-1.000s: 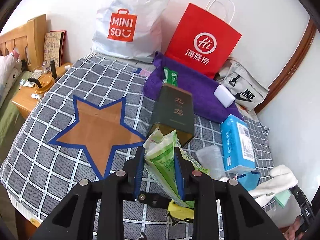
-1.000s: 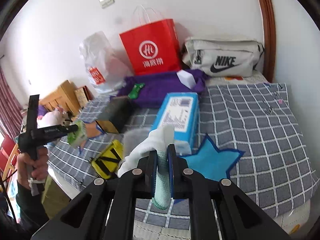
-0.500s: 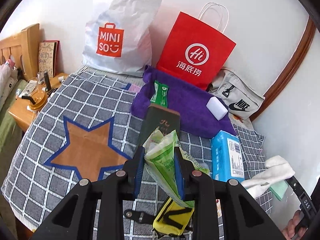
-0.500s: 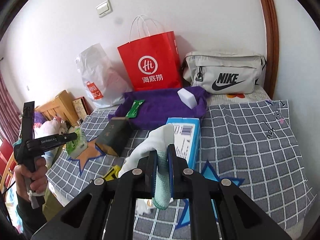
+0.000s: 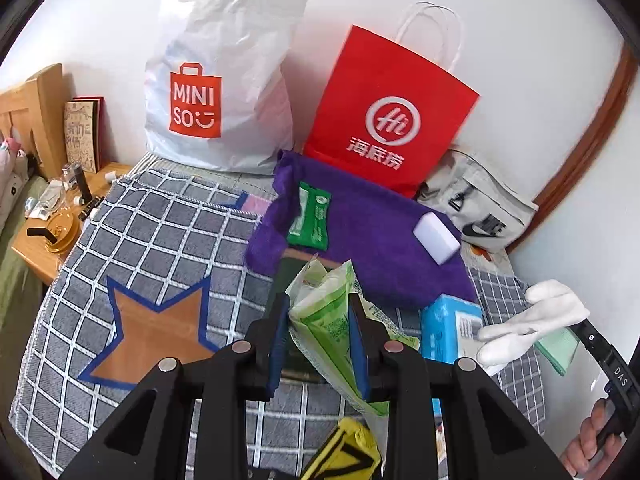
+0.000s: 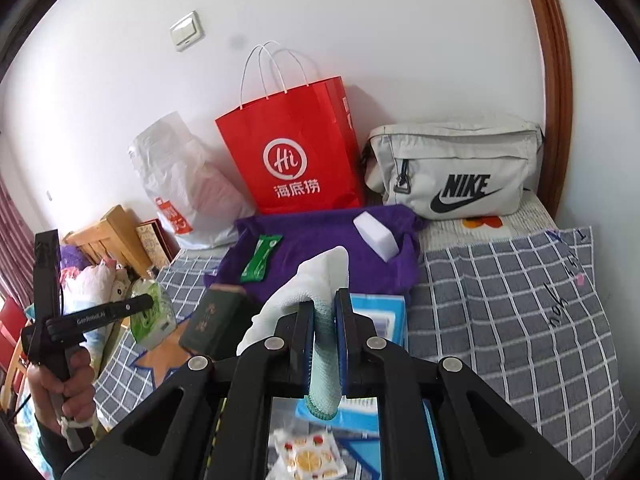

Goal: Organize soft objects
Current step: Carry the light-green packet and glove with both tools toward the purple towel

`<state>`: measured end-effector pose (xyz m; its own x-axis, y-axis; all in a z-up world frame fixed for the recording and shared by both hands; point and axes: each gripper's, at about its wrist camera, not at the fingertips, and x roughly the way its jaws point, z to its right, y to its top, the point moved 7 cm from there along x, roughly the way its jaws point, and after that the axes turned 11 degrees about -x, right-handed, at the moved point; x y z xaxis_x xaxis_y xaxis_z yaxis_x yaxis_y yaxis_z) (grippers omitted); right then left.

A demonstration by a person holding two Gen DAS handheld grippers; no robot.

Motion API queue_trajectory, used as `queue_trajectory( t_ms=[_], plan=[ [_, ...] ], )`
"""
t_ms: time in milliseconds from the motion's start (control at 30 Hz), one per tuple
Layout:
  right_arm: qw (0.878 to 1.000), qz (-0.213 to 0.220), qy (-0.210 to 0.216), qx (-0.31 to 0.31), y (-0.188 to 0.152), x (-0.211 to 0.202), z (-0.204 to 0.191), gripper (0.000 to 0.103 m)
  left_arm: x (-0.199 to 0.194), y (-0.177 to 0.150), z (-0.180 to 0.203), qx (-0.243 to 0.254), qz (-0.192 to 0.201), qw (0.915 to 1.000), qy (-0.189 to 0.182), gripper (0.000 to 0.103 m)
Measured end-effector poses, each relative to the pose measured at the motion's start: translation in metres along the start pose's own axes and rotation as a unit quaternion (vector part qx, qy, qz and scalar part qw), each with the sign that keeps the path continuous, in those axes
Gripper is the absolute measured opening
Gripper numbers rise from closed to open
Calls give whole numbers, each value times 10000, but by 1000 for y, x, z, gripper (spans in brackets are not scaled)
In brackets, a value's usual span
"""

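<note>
Where white wall (image 6: 400, 40) rises, checked blanket (image 5: 168, 232) spreads.

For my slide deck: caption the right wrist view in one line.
Right gripper clamps a white glove above the checked bedspread, facing the purple towel with its white sponge.

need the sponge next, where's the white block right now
The white block lies on the purple towel, near its right end in both views, just in front of the red bag and the Nike bag.
</note>
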<state>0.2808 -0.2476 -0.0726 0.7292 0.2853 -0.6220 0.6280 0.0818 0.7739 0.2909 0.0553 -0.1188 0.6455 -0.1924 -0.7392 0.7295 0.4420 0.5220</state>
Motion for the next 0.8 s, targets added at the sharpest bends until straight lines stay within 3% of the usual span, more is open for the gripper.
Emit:
queue_trajectory(
  t_ms=[333,800],
  plan=[
    [9998,-85,22,187,32,53,7,10,29,32,10,-17,8,10000,31,27],
    [9974,-409,26,598,32,143,31,10,81,67,14,-74,-35,9999,84,27]
  ],
)
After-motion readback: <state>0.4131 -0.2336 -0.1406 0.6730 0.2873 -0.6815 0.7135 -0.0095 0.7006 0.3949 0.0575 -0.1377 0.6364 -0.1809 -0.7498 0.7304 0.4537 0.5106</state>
